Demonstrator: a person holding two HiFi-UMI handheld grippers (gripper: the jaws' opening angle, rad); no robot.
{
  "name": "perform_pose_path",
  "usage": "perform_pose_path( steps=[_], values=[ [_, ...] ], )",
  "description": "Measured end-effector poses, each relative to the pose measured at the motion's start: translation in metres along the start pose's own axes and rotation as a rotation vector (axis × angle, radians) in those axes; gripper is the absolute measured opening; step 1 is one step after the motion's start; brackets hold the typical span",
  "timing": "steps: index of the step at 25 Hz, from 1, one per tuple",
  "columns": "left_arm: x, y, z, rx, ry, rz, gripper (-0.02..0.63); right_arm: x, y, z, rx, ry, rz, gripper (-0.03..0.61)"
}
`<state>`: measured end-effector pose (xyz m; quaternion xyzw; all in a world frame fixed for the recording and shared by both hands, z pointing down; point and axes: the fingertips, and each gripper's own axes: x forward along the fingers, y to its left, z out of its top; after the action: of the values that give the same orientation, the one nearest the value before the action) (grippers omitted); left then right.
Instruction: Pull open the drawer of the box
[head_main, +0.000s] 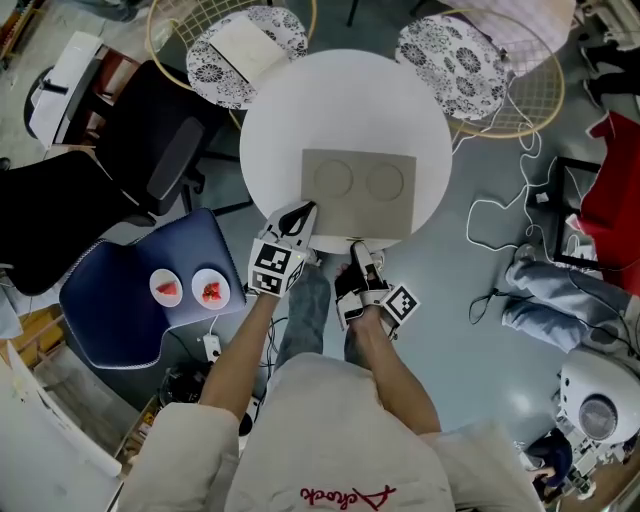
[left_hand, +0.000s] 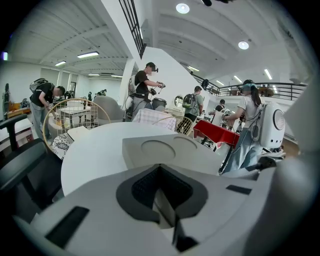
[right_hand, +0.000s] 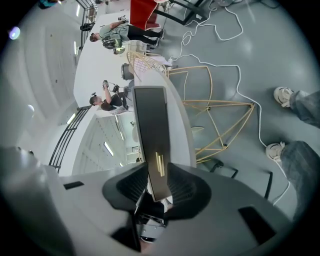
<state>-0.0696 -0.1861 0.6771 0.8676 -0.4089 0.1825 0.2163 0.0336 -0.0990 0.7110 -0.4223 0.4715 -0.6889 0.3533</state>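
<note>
A flat grey box with two round hollows in its top sits at the near edge of a round white table. My left gripper is shut, its tips meeting at the box's front left corner; in the left gripper view the box lies just ahead of them. My right gripper is rolled onto its side at the middle of the box's front. In the right gripper view the dark drawer front runs between the open jaws. Its small gold handle sits in the gap of the right gripper, untouched.
Two wicker chairs with patterned cushions stand behind the table. A black office chair and a blue seat holding two small dishes are at the left. White cables, a person's legs and a white robot are at the right.
</note>
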Motion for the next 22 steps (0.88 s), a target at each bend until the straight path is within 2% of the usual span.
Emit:
perform_pose_path(
  steps=[11,22],
  values=[
    [-0.0018,-0.0025,0.0026,0.016,0.000,-0.015,0.011,0.0067,-0.0048,0.0044,-0.025,-0.018,-0.010,0.043],
    [-0.0022,-0.0028,0.0029,0.009,-0.002,-0.014,0.012,0.0054,-0.0034,0.0039,-0.033,-0.017,-0.011,0.037]
  ],
)
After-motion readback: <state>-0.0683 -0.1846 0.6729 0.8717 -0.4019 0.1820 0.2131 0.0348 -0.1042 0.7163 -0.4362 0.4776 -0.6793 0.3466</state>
